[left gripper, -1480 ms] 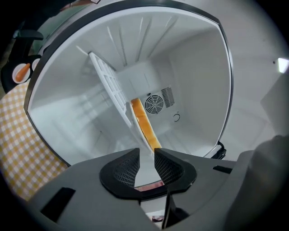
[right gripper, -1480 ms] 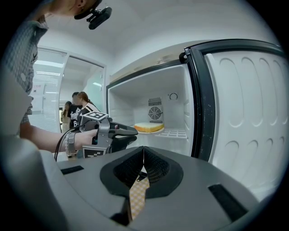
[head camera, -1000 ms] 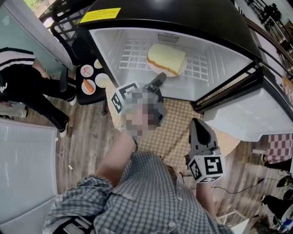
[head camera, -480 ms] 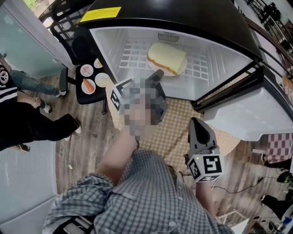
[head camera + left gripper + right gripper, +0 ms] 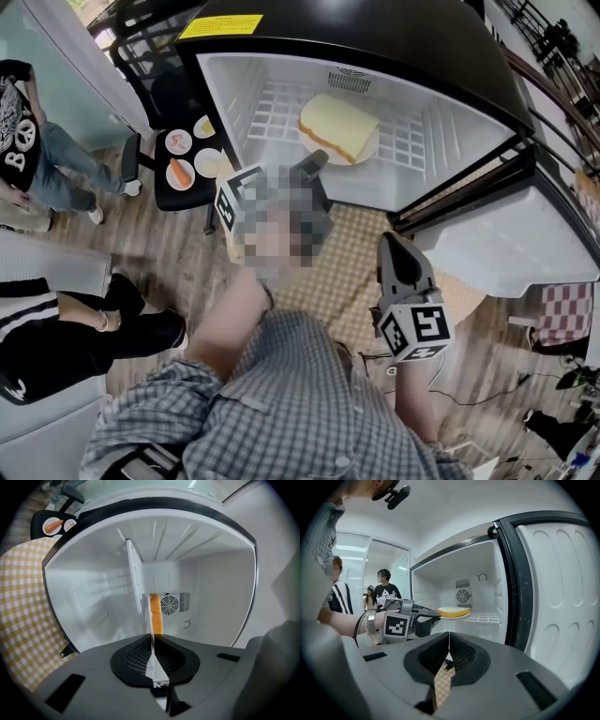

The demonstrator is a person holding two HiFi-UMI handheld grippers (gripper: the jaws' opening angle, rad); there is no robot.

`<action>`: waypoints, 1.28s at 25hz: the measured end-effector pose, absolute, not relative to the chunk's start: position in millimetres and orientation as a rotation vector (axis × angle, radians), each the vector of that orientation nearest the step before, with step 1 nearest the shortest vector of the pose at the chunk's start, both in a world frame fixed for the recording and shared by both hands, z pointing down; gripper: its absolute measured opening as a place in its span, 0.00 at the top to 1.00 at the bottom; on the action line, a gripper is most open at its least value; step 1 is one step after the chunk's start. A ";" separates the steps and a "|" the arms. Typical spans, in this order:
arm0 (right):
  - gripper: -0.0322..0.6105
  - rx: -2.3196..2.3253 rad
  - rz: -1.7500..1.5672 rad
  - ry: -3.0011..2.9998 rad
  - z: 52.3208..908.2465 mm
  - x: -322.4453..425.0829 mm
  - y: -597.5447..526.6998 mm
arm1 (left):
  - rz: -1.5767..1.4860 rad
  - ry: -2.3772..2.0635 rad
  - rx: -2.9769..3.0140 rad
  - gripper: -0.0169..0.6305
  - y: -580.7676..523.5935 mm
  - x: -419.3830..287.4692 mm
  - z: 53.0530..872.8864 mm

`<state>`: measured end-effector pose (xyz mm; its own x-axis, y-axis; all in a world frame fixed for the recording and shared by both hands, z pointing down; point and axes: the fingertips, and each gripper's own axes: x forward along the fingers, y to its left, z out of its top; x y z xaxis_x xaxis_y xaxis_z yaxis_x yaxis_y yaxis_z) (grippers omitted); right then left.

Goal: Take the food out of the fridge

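Observation:
A slice of bread [image 5: 337, 127] lies on a white plate [image 5: 370, 150] on the fridge's wire shelf [image 5: 272, 112]. My left gripper [image 5: 317, 161] reaches level into the fridge. Its jaws have just been closing and now pinch the plate's near rim [image 5: 148, 620], seen edge-on with the bread [image 5: 156, 613] beyond. The right gripper view shows the left gripper [image 5: 433, 617] at the plate [image 5: 457, 616] under the bread [image 5: 452, 611]. My right gripper [image 5: 394, 246] hangs back over the checked cloth, shut and empty [image 5: 449, 637].
The fridge door [image 5: 497, 253] stands open at the right. A black chair [image 5: 159, 183] at the left carries small plates, one with a carrot [image 5: 178, 172]. Two people [image 5: 47, 159] stand at the left. A checked cloth [image 5: 347, 253] covers the table below the fridge.
My left gripper stays at the plate's rim, barely shifted. The people at the left have walked: one now stands at the upper left, the other lower down.

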<state>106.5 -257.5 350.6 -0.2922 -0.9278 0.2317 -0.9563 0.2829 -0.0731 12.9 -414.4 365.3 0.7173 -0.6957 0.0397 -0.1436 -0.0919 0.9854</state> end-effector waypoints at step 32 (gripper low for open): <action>0.83 1.809 1.597 -2.790 362.8 101.8 -393.1 | -0.441 -0.697 1.734 0.92 -394.5 -8.6 363.9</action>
<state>101.8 -393.1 362.8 -0.4082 -0.9129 0.0001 -0.4623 0.2066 -0.8623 -8.6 -394.5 363.9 0.7522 -0.6560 0.0628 -0.2242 -0.1652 0.9604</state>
